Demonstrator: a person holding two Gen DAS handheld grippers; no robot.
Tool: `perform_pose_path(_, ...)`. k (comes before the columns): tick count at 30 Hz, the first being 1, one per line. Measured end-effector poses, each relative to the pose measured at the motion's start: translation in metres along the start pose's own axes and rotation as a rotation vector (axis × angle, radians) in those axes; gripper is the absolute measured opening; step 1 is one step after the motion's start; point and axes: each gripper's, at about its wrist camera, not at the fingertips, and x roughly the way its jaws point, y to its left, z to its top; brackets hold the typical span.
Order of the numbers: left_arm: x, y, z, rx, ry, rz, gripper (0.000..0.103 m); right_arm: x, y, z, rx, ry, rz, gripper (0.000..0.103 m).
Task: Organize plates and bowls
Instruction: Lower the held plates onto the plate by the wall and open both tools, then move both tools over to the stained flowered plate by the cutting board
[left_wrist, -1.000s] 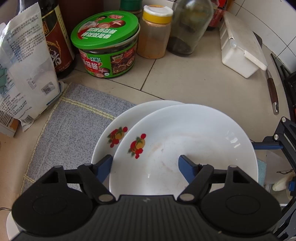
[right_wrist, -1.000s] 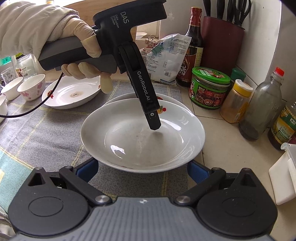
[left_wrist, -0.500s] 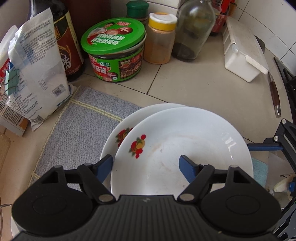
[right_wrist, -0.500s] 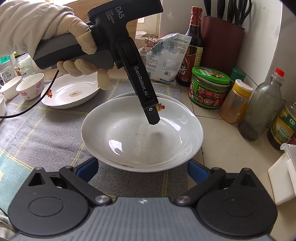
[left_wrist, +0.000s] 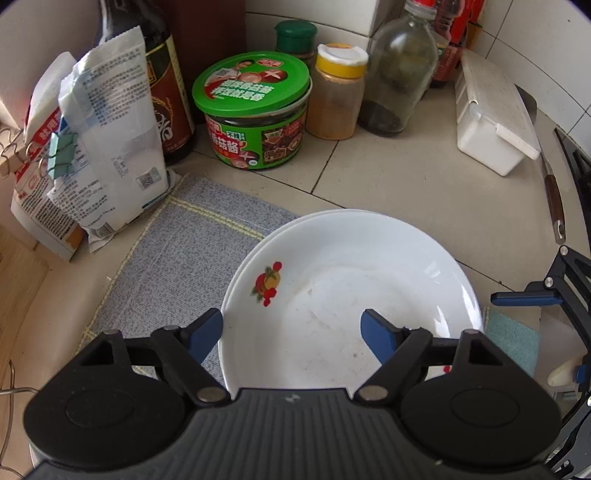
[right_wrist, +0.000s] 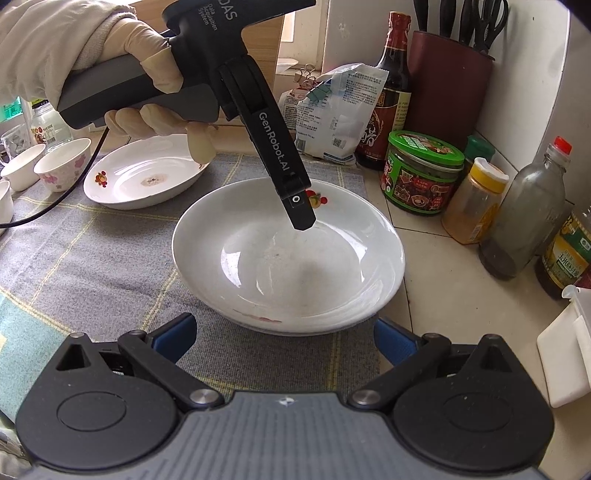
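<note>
Two white plates with a red fruit print lie nested on the grey cloth; the top plate (left_wrist: 351, 295) (right_wrist: 288, 258) almost hides the lower plate (left_wrist: 295, 221). My left gripper (left_wrist: 293, 336) hangs over the top plate's near rim, pointing steeply down. Its jaws are opening: one blue finger (left_wrist: 207, 332) stands outside the rim, the other over the plate's inside, and neither pad presses on it. In the right wrist view one of its fingers (right_wrist: 299, 210) hovers just above the plate. My right gripper (right_wrist: 284, 336) stands open in front of the stack, holding nothing.
A third plate (right_wrist: 144, 181) with a brown stain lies at the back left of the cloth, with small bowls (right_wrist: 62, 164) beside it. A green-lidded jar (left_wrist: 255, 114), spice jar (left_wrist: 338, 92), bottles, a paper bag (left_wrist: 110, 140) and a white box (left_wrist: 491, 122) line the tiled counter.
The top plate, offset from the lower one before, has slid over and settled into it. My left gripper's jaws have widened and it has drawn back slightly. The right gripper kept still.
</note>
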Motion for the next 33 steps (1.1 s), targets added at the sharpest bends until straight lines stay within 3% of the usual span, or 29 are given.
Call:
perform_pose_path(9,-0.051,-0.019,-0.027,-0.011,-0.153,0.059,0.082,-0.007,0.007,-0.001,-0.007,-0.021,0.008,0.103)
perform_pose_path(16,-0.089,-0.044,-0.076,-0.066,-0.252,0.155,0.085,-0.013,0.013,0.000,-0.023,-0.052,0.035,0.103)
perform_pose_path(26,-0.115,-0.065,-0.173,-0.355,-0.312,0.352,0.086,-0.013,0.019,0.005,-0.069,-0.080,0.131,0.103)
perform_pose_path(33,-0.113,-0.067,-0.220,-0.472,-0.298,0.456,0.086,-0.003,0.038,0.014,-0.127,-0.075,0.179,0.103)
